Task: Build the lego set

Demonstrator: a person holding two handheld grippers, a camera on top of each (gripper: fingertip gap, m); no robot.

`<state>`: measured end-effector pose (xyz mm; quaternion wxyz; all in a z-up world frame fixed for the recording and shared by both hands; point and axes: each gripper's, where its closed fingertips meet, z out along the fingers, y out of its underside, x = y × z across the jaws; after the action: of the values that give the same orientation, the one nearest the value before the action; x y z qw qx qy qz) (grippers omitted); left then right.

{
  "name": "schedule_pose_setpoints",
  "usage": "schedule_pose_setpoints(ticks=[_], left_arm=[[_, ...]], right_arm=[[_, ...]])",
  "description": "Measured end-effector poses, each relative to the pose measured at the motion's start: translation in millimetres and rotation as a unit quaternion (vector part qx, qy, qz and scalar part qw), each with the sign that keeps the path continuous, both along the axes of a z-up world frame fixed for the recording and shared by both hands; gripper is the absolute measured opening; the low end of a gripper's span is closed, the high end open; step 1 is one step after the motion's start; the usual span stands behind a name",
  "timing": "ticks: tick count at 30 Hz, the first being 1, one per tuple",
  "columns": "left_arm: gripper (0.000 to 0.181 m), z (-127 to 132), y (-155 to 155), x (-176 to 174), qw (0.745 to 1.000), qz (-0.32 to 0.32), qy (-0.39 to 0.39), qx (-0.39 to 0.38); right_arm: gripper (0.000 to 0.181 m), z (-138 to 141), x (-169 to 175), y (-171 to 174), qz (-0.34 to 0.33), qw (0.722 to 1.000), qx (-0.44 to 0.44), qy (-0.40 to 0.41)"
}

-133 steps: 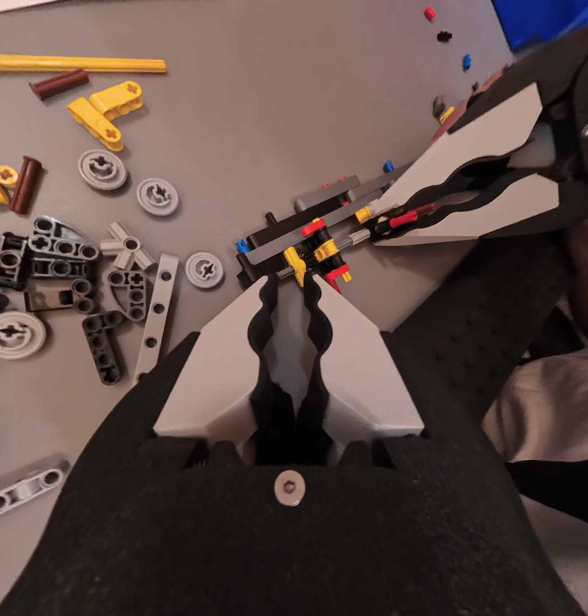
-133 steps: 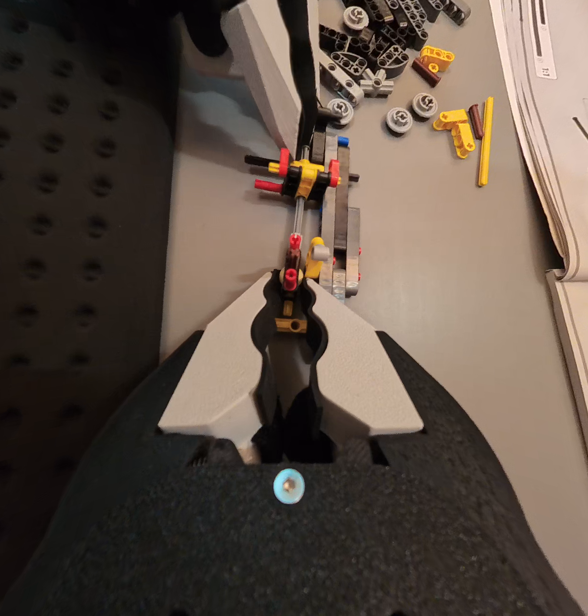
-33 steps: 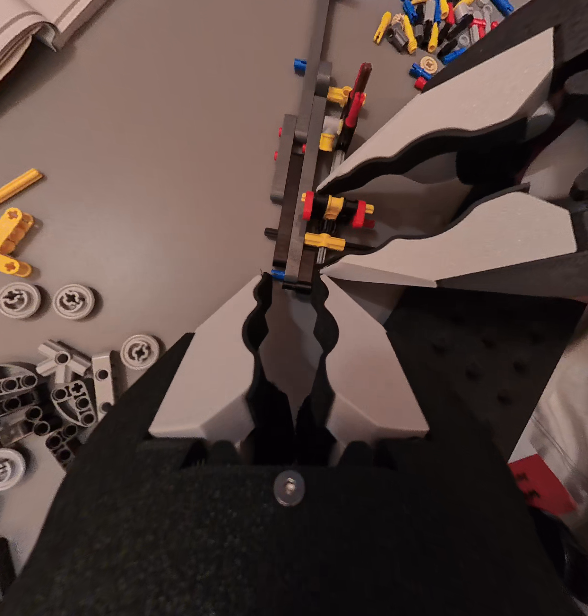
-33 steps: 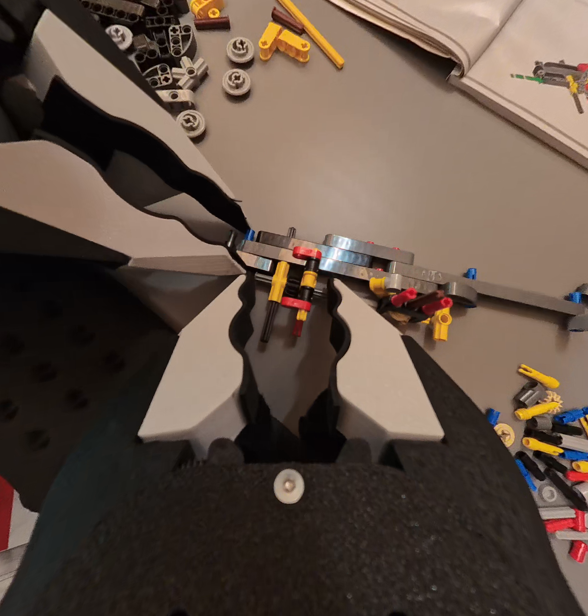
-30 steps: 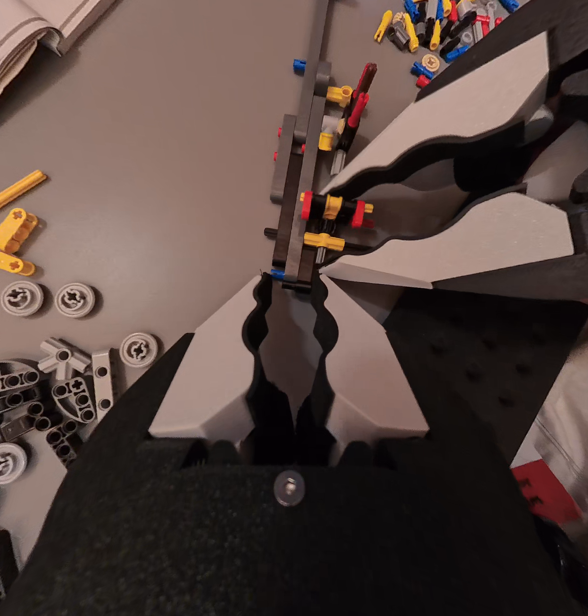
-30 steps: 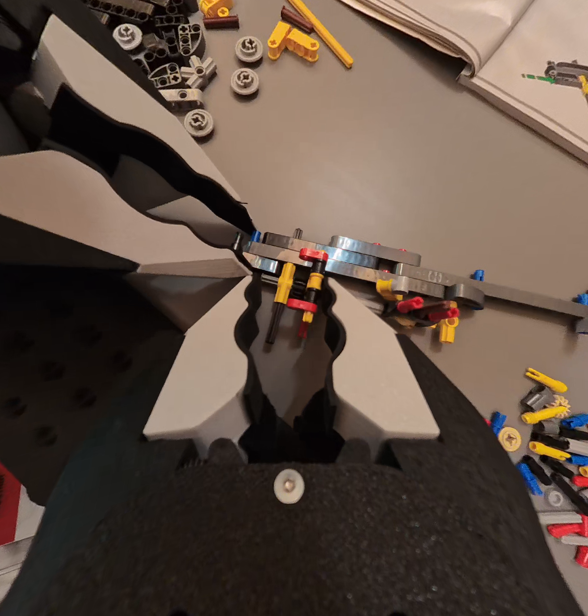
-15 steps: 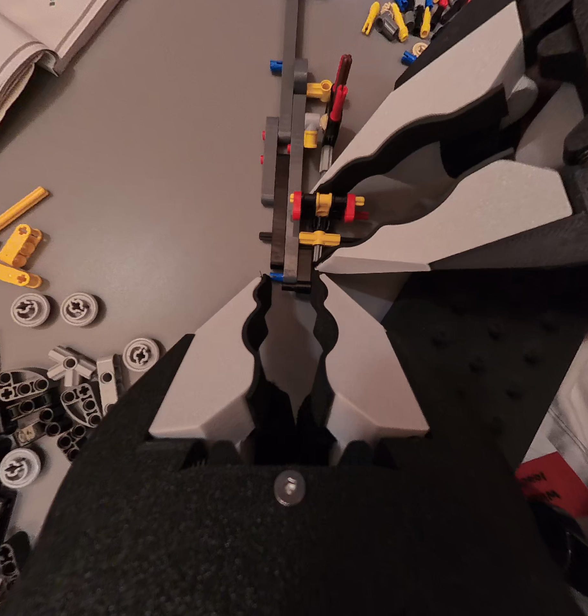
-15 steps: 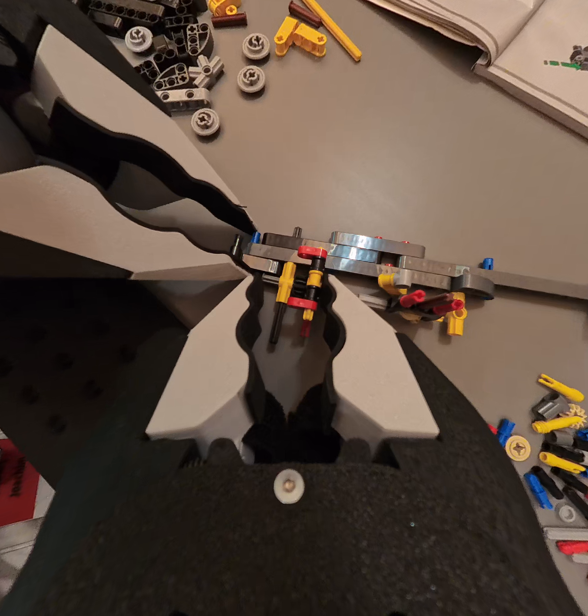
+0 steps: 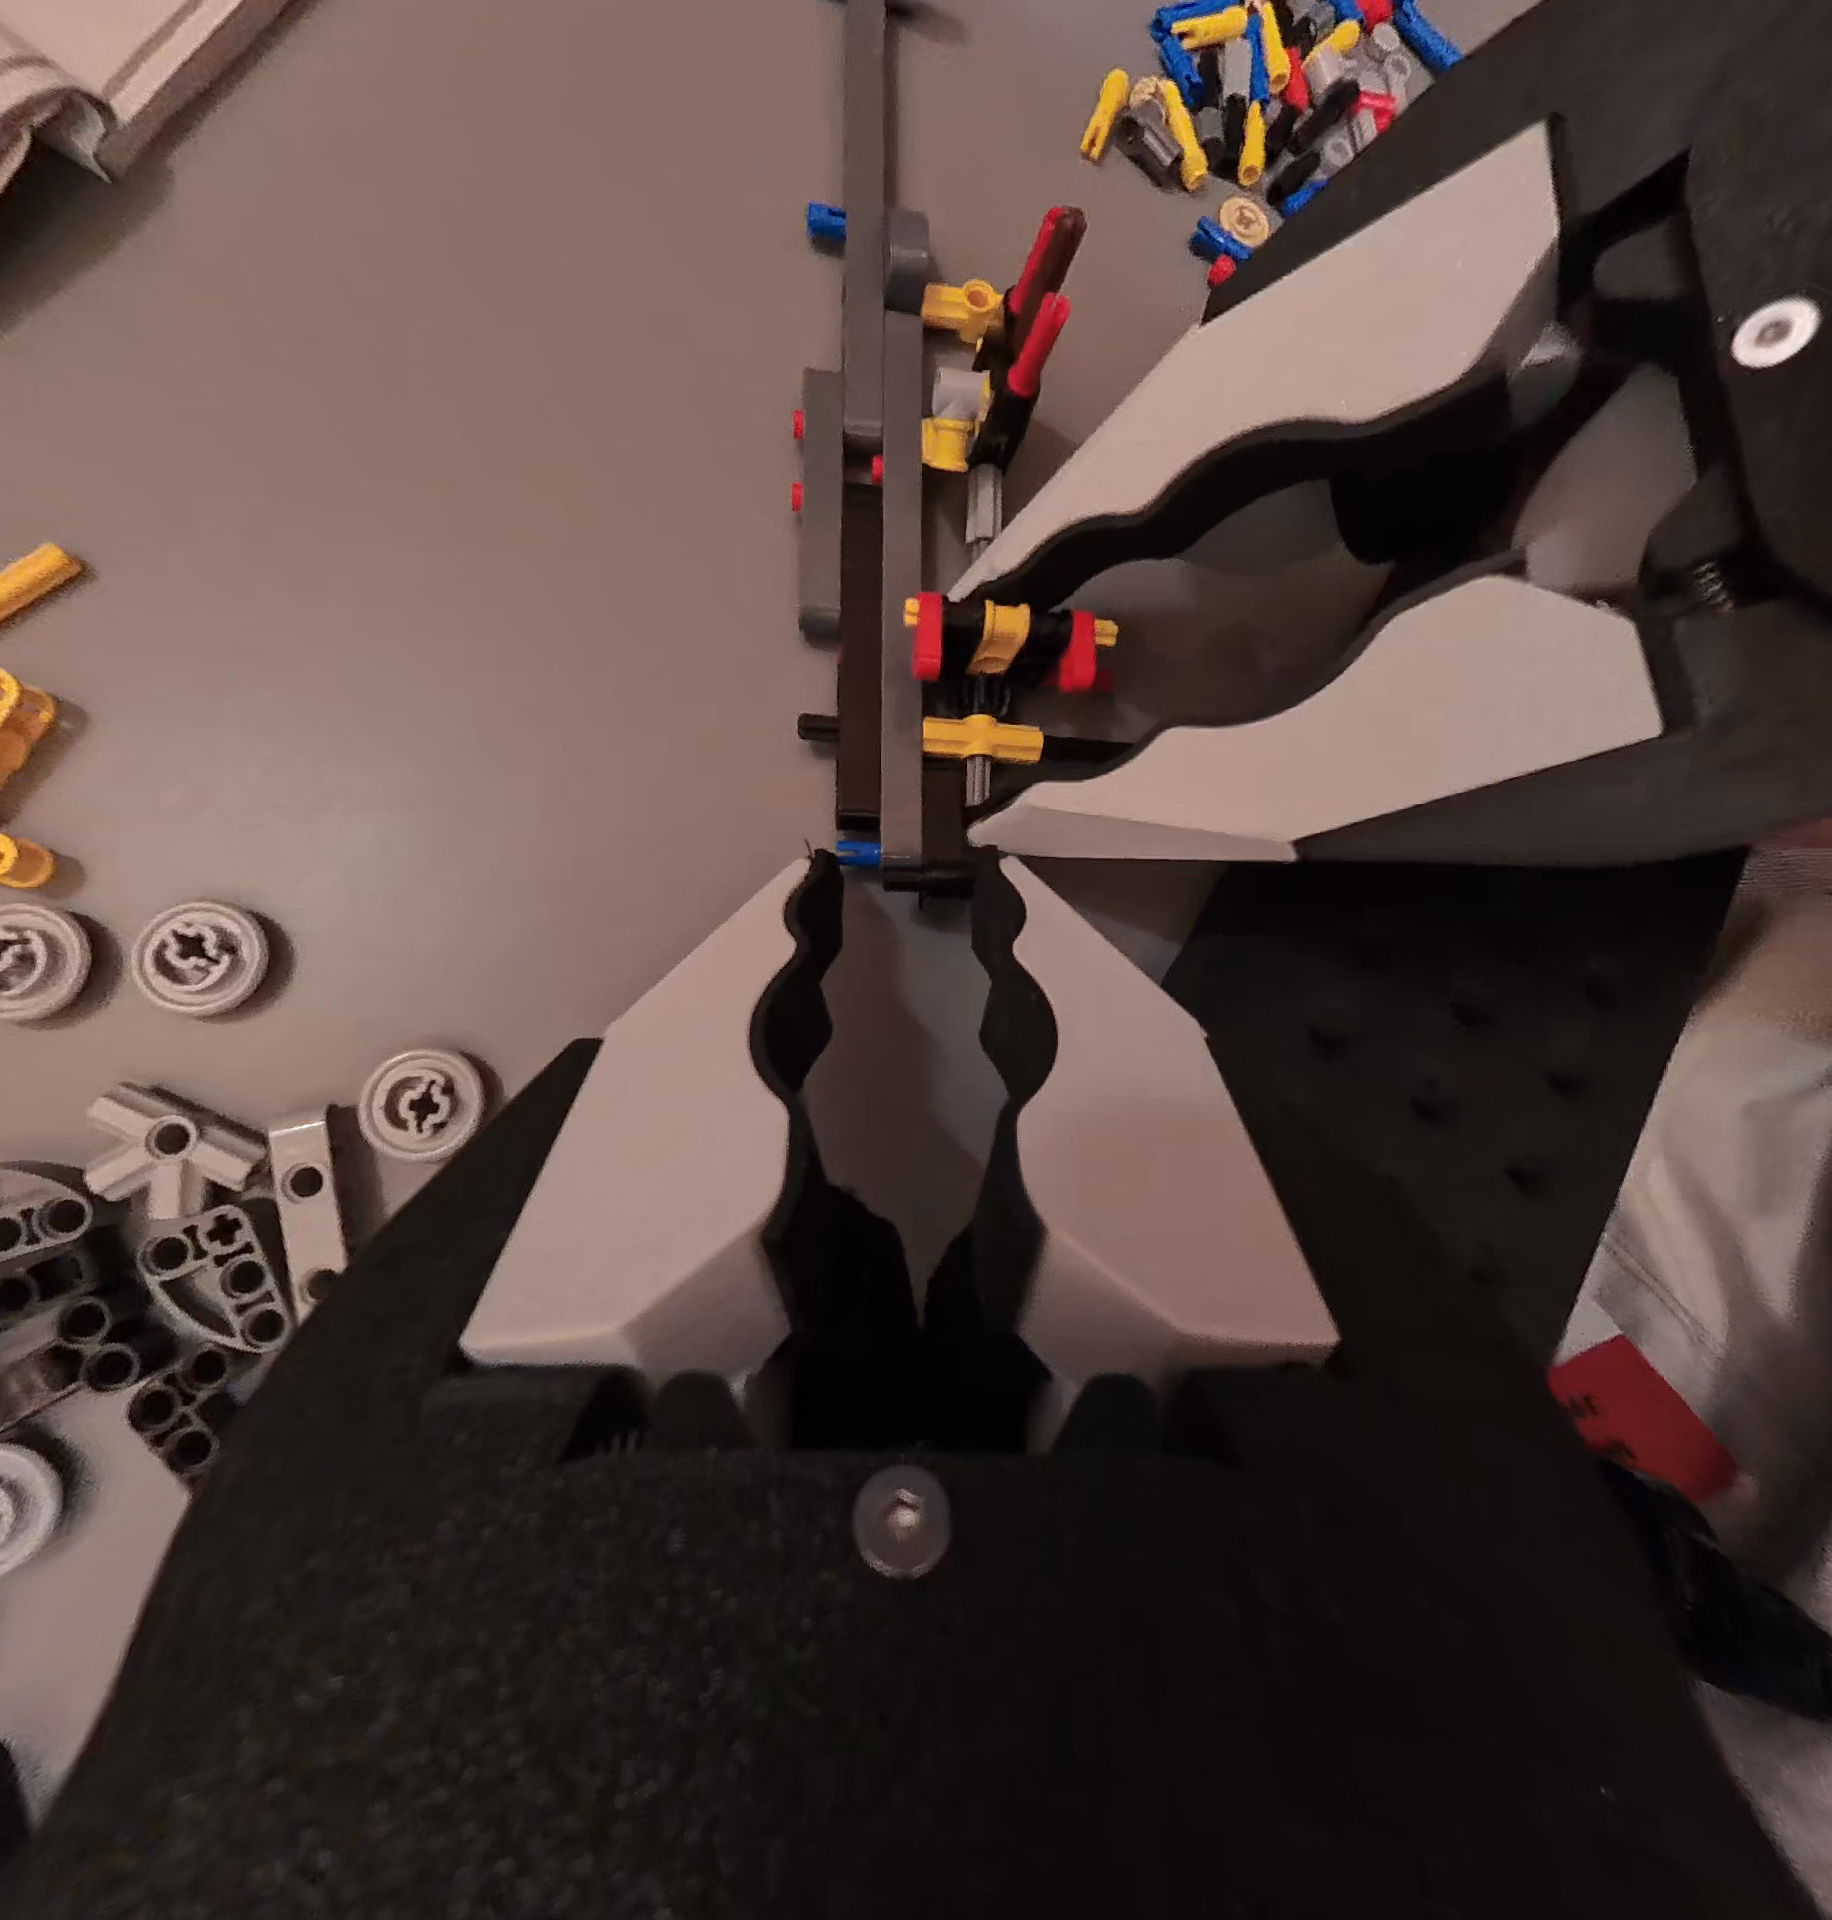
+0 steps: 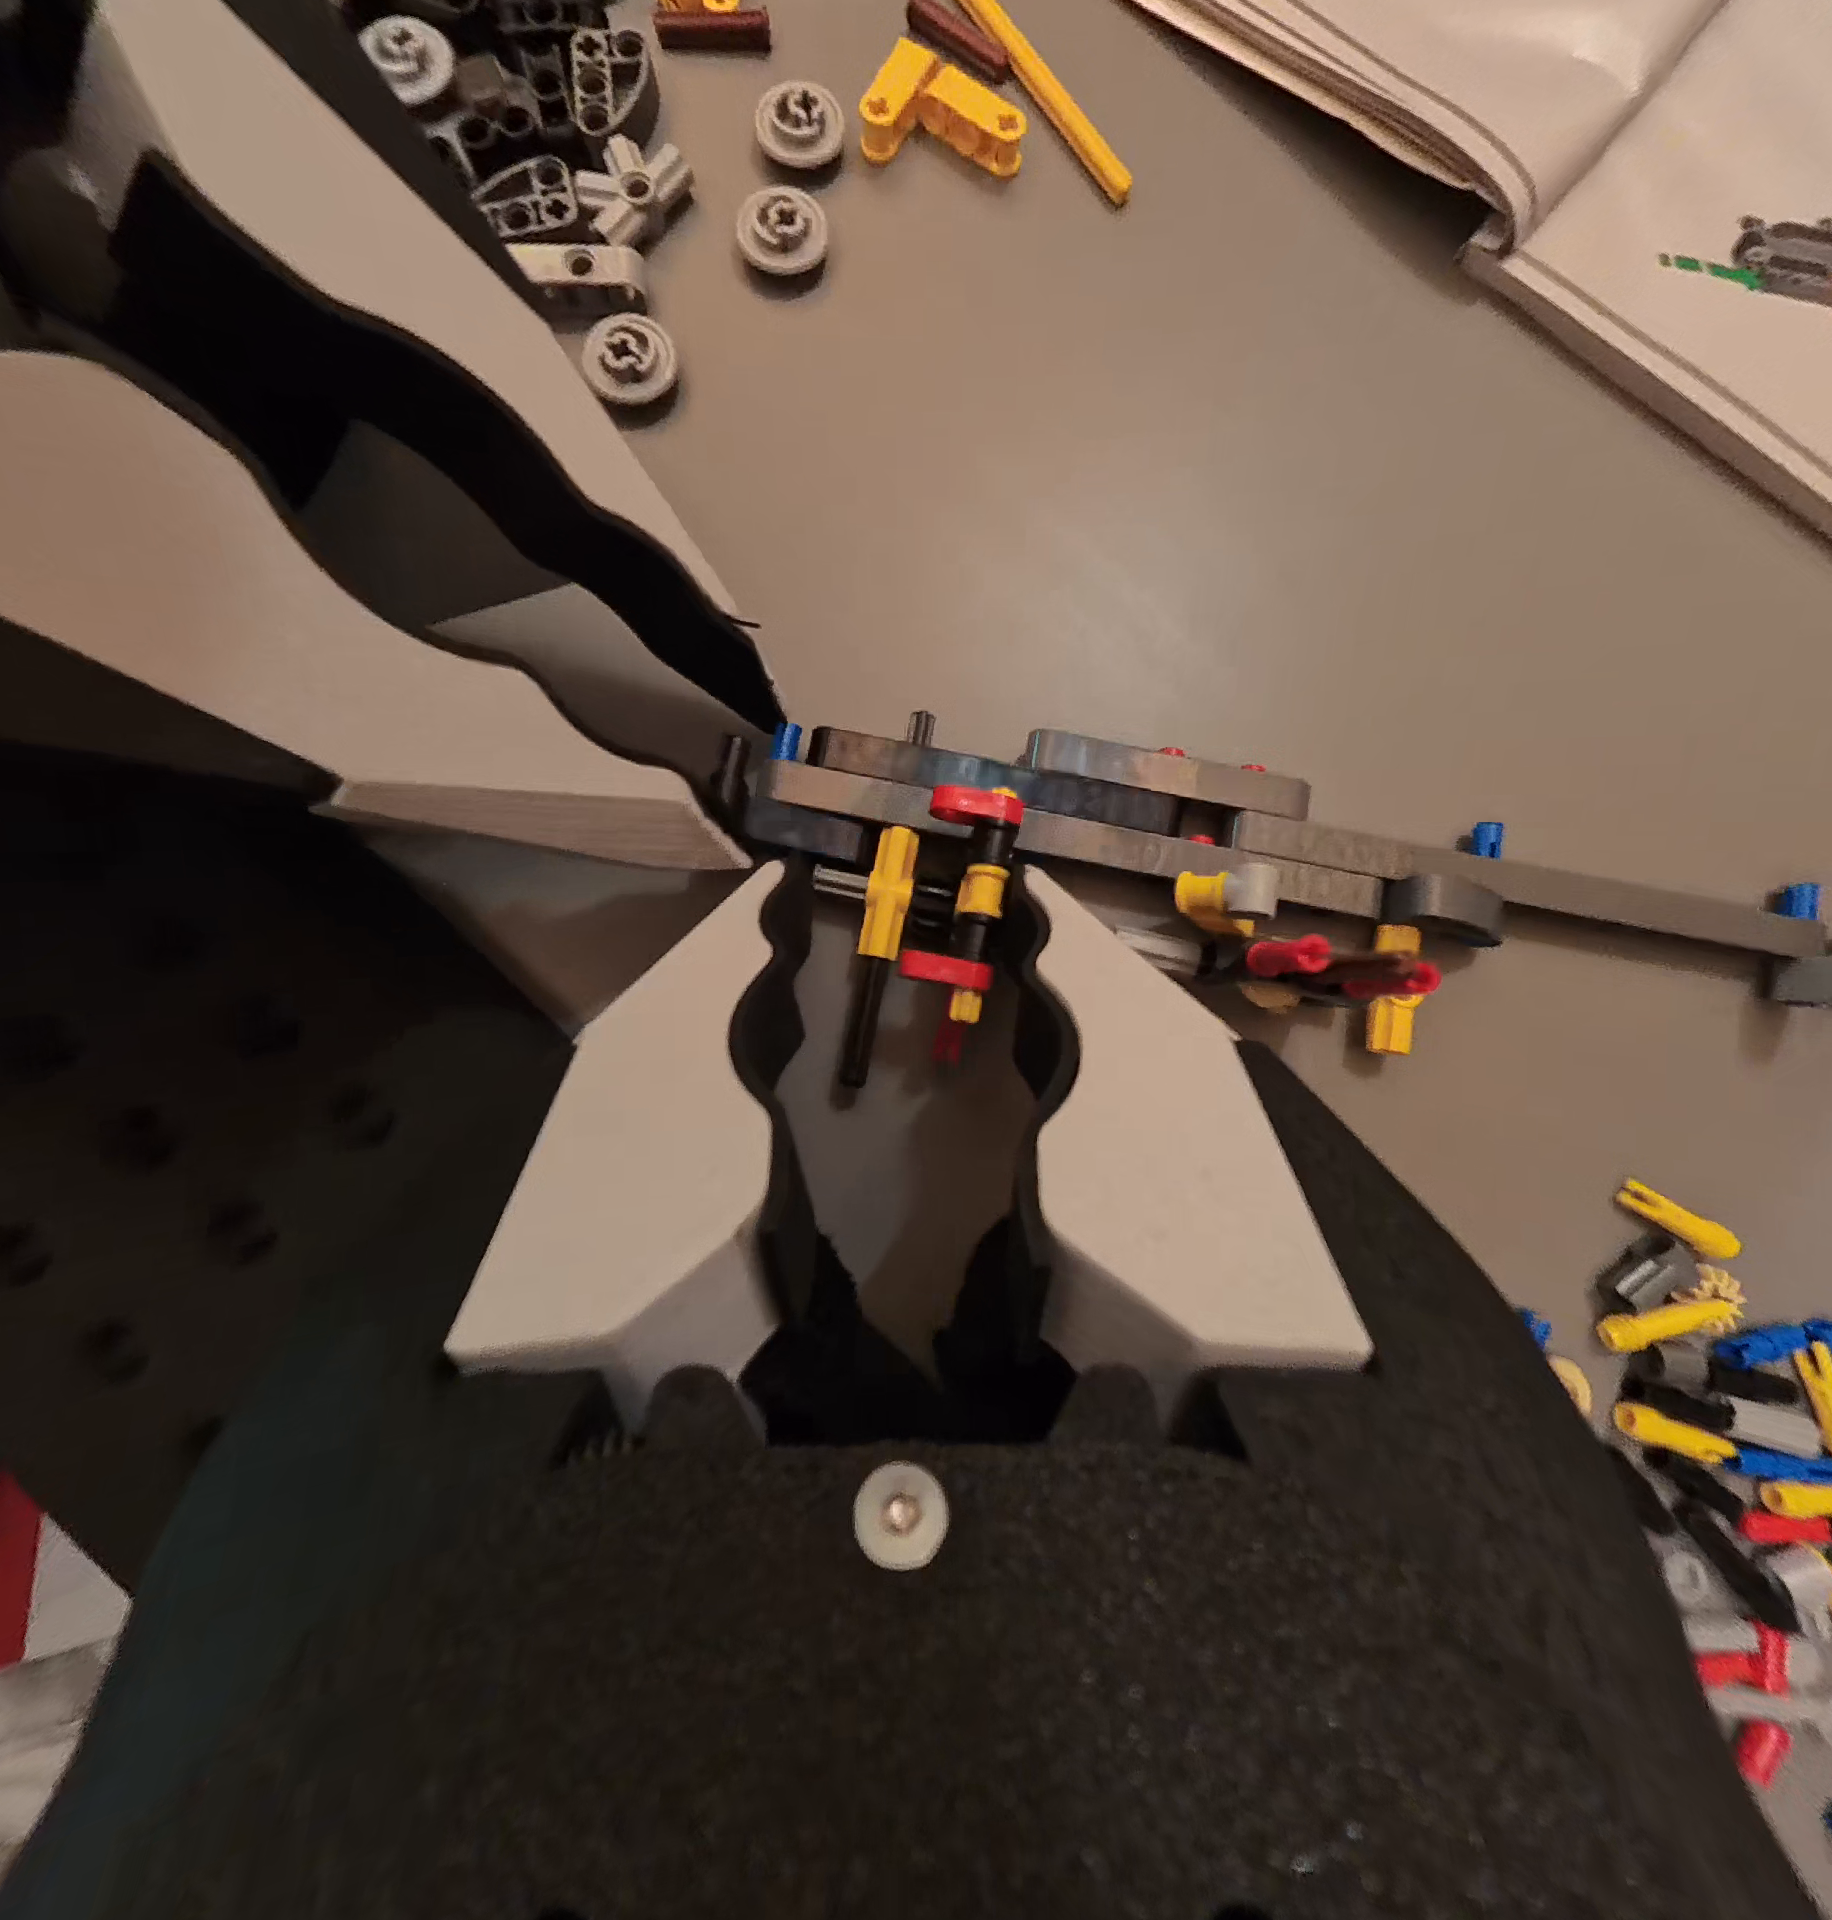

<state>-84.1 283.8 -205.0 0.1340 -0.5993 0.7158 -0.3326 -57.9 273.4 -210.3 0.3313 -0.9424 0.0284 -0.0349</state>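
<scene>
Left wrist view: left gripper [image 9: 907,871] clamps the long, light, bendy lego assembly's [image 9: 881,582] end; right gripper [image 10: 907,883], fingers apart, straddles its fragile yellow-red pin cluster [image 10: 938,914].

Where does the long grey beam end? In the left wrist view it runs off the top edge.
Observer: In the right wrist view the beam ends at a small grey connector, beside a blue pin.
Operator: Is the right gripper squeezing the red and yellow cluster?
Observer: Its own camera shows the right gripper open, with a black rod hanging free between the fingers.
Operator: Is the booklet open?
Observer: Yes, an open page shows a drawing of a model.
</scene>
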Motion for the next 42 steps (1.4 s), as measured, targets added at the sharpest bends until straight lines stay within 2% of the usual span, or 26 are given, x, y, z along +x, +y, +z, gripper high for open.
schedule_pose_setpoints(ticks=[2,5,13,15,17,19,22,23,26,27,29,31,34,42], left_arm=[[0.023,1,0,0,1.0,-0.007,-0.011,0.026],[0.023,1,-1,-2,0.998,-0.02,-0.022,0.051],[0.024,2,-3,-3,0.999,-0.025,-0.024,0.038],[0.026,7,-5,-7,0.999,-0.048,-0.02,-0.016],[0.026,24,0,-6,0.992,-0.046,-0.029,-0.118],[0.041,37,4,-3,0.978,-0.046,-0.029,-0.2],[0.045,38,1,3,0.957,-0.047,0.003,-0.287],[0.045,33,0,4,0.954,-0.047,0.018,-0.295],[0.015,35,-13,4,0.936,-0.072,0.03,-0.342],[0.01,38,-15,5,0.93,-0.074,0.025,-0.359],[0.009,41,-19,5,0.922,-0.082,0.029,-0.377],[0.008,42,-23,6,0.916,-0.087,0.032,-0.391],[0.007,43,-25,5,0.917,-0.099,0.023,-0.387],[0.007,42,-27,3,0.915,-0.106,0.027,-0.389]], right_arm=[[0.036,0,-1,0,-0.018,1.0,-0.001,0.004],[0.035,0,-2,-2,-0.01,1.0,-0.008,0.011],[0.033,0,-2,-3,0.006,1.0,-0.001,0.012],[0.033,2,-3,-5,0.037,0.999,0.006,0.003],[0.032,9,-1,-7,0.062,0.998,0.02,-0.007],[0.032,14,3,-10,0.096,0.994,0.023,-0.043],[0.032,21,-6,-10,0.159,0.984,0.039,-0.073],[0.032,24,-9,-9,0.176,0.98,0.044,-0.083],[0.032,36,-9,-5,0.198,0.972,0.068,-0.109],[0.032,39,-11,-4,0.205,0.97,0.074,-0.109],[0.032,40,-13,-5,0.23,0.961,0.082,-0.132],[0.031,42,-12,-4,0.225,0.962,0.084,-0.128],[0.031,44,-11,-4,0.221,0.964,0.098,-0.11],[0.028,43,-11,-6,0.227,0.961,0.105,-0.122]])
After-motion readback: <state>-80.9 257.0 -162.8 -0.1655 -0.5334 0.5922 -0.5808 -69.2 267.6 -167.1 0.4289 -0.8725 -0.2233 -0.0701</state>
